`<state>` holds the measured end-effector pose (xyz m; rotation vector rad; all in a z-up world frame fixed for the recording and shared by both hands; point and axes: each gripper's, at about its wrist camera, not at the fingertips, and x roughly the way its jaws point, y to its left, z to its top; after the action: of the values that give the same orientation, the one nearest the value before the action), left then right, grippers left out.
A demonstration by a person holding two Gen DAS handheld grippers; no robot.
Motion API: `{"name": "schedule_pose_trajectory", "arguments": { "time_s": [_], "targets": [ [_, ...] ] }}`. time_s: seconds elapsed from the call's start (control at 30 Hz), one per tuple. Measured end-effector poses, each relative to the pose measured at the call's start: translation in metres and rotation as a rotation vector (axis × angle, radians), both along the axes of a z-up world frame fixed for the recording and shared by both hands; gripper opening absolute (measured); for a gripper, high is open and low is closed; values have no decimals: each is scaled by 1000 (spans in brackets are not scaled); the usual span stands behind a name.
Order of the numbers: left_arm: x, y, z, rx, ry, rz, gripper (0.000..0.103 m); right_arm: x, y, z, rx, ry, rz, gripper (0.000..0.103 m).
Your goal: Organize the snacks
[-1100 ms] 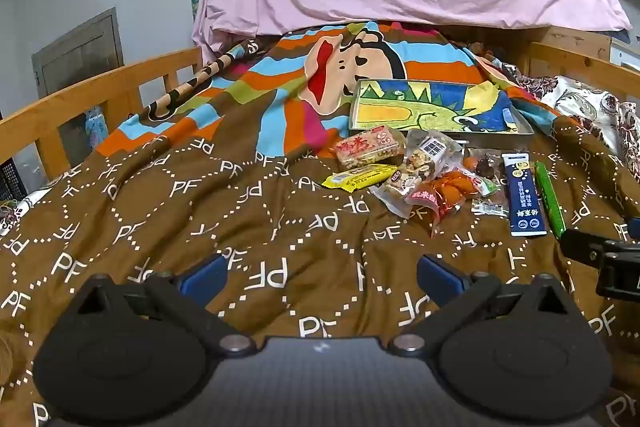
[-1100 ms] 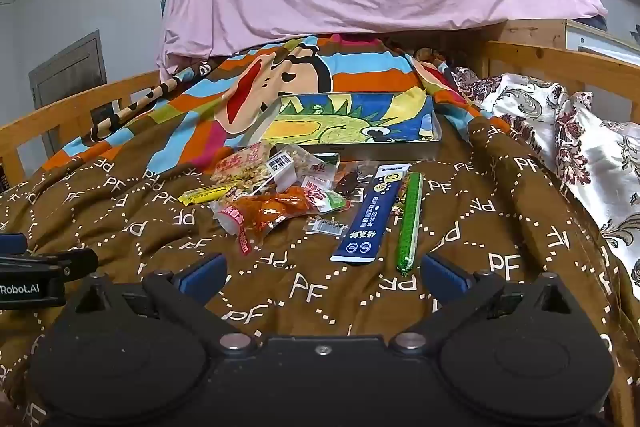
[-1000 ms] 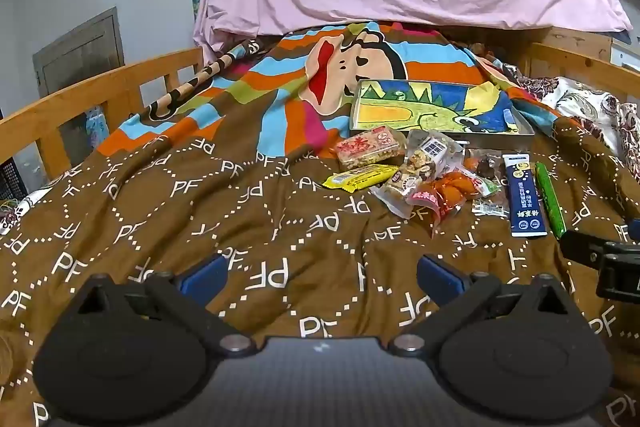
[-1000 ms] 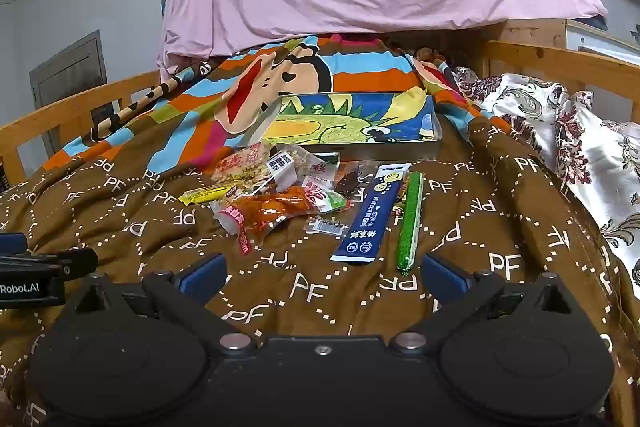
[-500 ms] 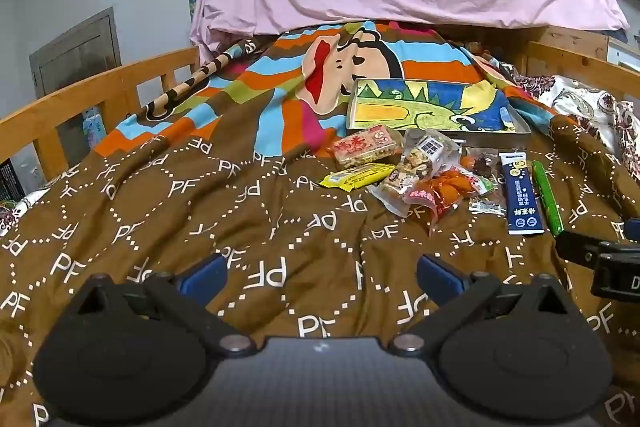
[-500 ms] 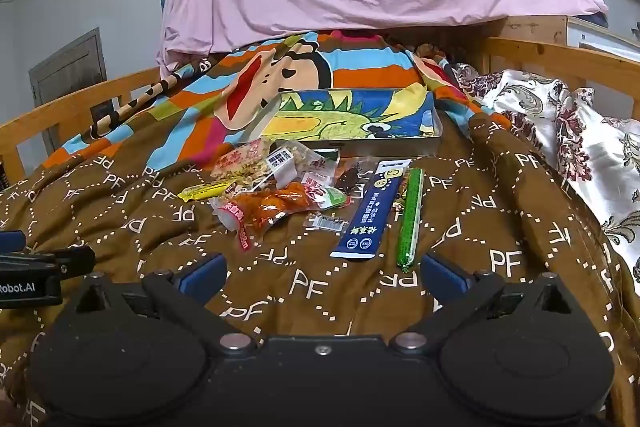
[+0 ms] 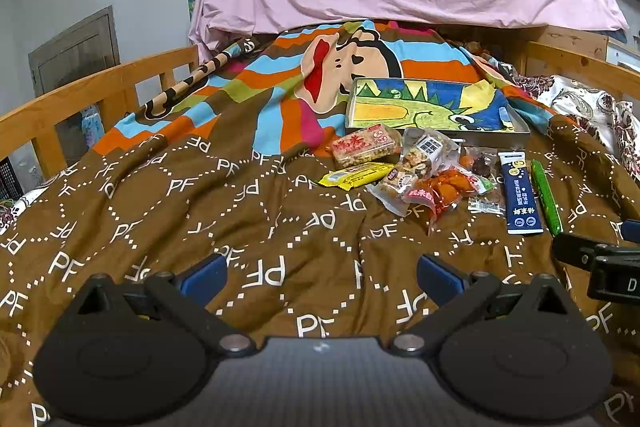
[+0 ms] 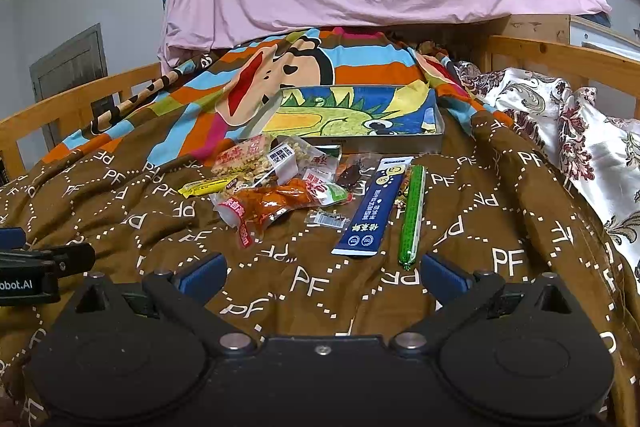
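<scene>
Brown quilt [image 8: 280,291], soft and wrinkled, so nothing on it sits flat. Snacks are heaped mid-bed, just near of the tin [image 8: 400,143], which looks empty inside.

Left gripper [image 7: 320,273]: jaws spread, nothing between them, hovering well short of the heap. Right gripper [image 8: 322,273]: jaws spread, empty, its right finger just near of the sausage [image 8: 412,215].

Judgement: nothing packed yet; step in hand is the first pick. Right side is easiest:
- sausage and blue box [image 8: 374,207] lie side by side, clear of the heap, long axis pointing at the tin.
- Take one across its narrow width, near the middle, so it doesn't droop or swing.
- Press lightly into the quilt; the fabric gives, so avoid pinching a fold with it.
- Carry far to the tin and lay it along a wall.

Left can start on the yellow bar [image 7: 356,175], the heap's outlier. Orange pack [image 8: 272,205] overlaps its neighbours; leave it for later.
</scene>
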<state>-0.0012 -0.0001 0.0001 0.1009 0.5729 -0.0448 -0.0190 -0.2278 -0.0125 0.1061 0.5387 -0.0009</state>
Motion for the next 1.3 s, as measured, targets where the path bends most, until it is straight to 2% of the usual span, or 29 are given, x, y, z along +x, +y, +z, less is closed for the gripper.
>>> {"name": "schedule_pose_trajectory", "arguments": {
  "time_s": [1.3],
  "targets": [
    [5,2,-7,-7,30,15,103,1,-1,-3,-2,8,0,102]
  ]
}}
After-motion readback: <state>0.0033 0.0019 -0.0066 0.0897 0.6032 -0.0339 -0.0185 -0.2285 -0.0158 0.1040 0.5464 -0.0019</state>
